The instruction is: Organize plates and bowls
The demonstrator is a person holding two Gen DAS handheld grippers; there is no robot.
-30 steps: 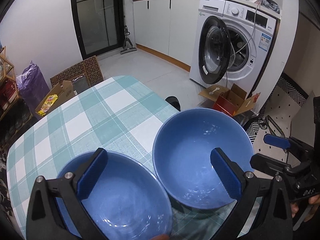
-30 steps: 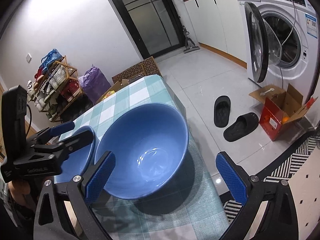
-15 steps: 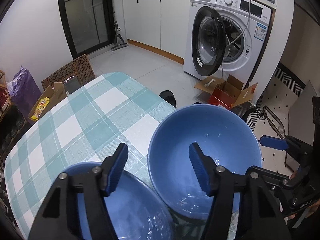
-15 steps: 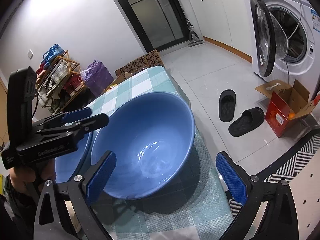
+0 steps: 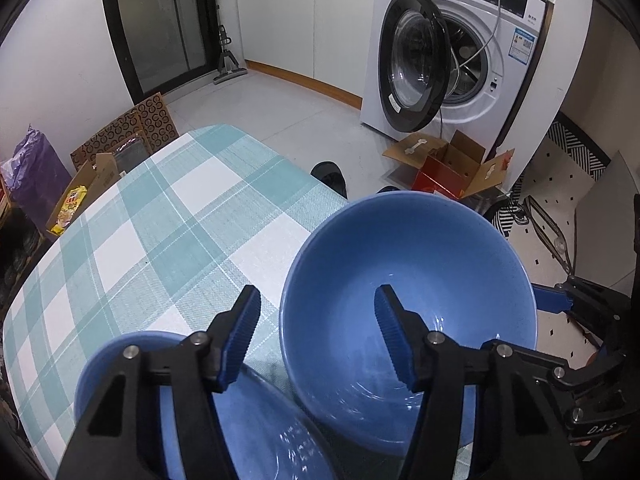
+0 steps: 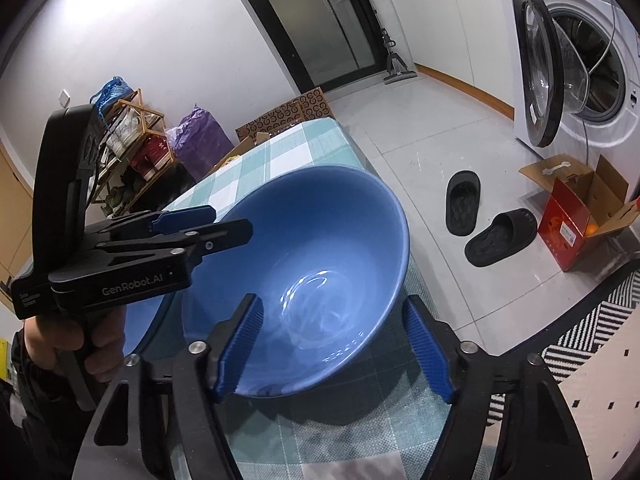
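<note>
A large blue bowl stands on the checked tablecloth near its right edge; it also shows in the right wrist view. A second blue bowl lies lower left, under my left gripper. My left gripper is half closed, its jaws astride the large bowl's left rim, one finger outside and one inside. My right gripper is partly closed astride the bowl's near right wall. Neither visibly clamps the rim. The left gripper also shows in the right wrist view.
The table's right edge drops to a tiled floor with two black slippers and an open red carton. A washing machine with its door open stands beyond. Cardboard boxes and a shoe rack are at the far left.
Both grippers have narrowed from wide open. The left gripper rose and shifted right onto the large bowl's rim. The right gripper moved in around the bowl's wall, and the bowl tilted slightly.
</note>
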